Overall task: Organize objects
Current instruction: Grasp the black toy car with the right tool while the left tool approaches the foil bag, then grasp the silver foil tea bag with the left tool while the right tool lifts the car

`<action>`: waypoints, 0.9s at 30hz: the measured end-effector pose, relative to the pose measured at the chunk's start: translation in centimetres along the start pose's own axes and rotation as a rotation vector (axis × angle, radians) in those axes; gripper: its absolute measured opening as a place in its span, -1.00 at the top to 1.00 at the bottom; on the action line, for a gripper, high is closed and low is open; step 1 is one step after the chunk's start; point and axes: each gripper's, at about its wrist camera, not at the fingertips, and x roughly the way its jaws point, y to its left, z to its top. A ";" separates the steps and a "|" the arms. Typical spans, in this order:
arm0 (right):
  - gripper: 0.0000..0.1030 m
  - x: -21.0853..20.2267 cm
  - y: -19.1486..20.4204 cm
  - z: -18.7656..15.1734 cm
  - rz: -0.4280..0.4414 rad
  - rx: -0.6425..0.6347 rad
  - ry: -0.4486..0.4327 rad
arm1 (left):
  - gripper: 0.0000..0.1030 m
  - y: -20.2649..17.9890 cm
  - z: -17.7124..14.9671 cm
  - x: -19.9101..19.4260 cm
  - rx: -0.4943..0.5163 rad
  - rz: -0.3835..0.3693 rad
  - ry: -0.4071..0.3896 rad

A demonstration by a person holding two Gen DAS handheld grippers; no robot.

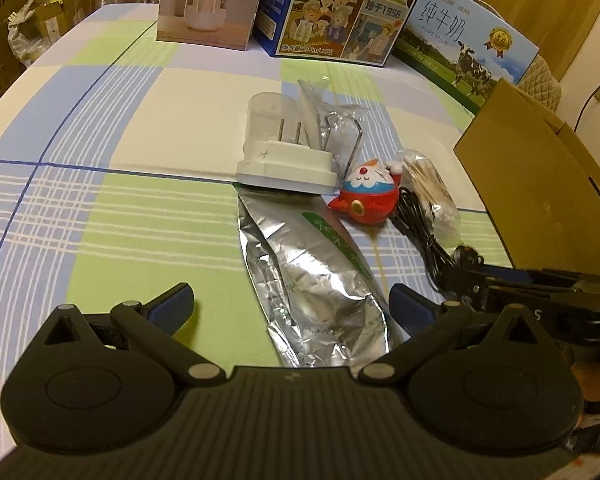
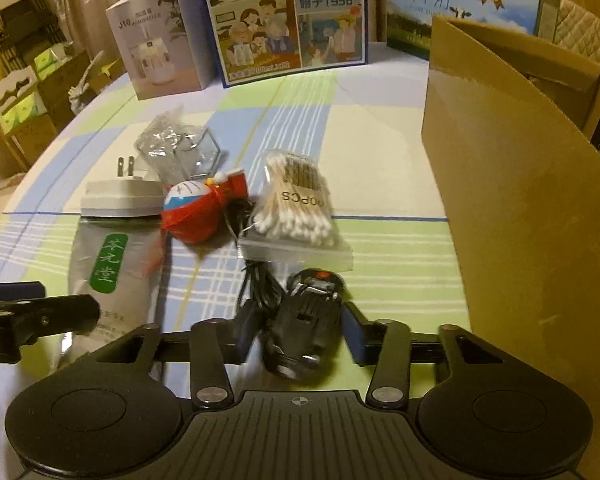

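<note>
In the right wrist view, my right gripper (image 2: 300,334) is shut on a black toy car (image 2: 306,312) low over the tablecloth, with a pad against each side. A black cable (image 2: 256,284) lies just left of the car. Beyond are a bag of cotton swabs (image 2: 296,204), a red and blue toy figure (image 2: 198,212), a white plug adapter (image 2: 120,198) and a silver foil pouch (image 2: 108,268). In the left wrist view, my left gripper (image 1: 292,310) is open, with its fingers on either side of the foil pouch (image 1: 312,280) and not touching it.
An open cardboard box (image 2: 520,208) stands close on the right. Milk cartons (image 2: 288,20) and a humidifier box (image 2: 156,44) line the table's far edge. A crumpled clear plastic packet (image 1: 336,128) lies behind the adapter (image 1: 288,160). The checked tablecloth (image 1: 120,200) stretches left.
</note>
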 end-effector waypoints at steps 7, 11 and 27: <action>0.48 -2.4 0.5 -1.5 0.031 0.016 0.016 | -0.98 -0.9 -0.3 0.5 0.034 -0.021 0.031; 0.48 -3.2 1.0 -2.5 0.011 0.000 0.017 | -0.97 -1.7 -0.3 1.0 0.058 -0.019 0.051; 0.36 -3.8 0.9 -3.4 0.038 -0.001 0.020 | 0.08 -1.4 -1.3 -1.0 0.137 -0.023 0.138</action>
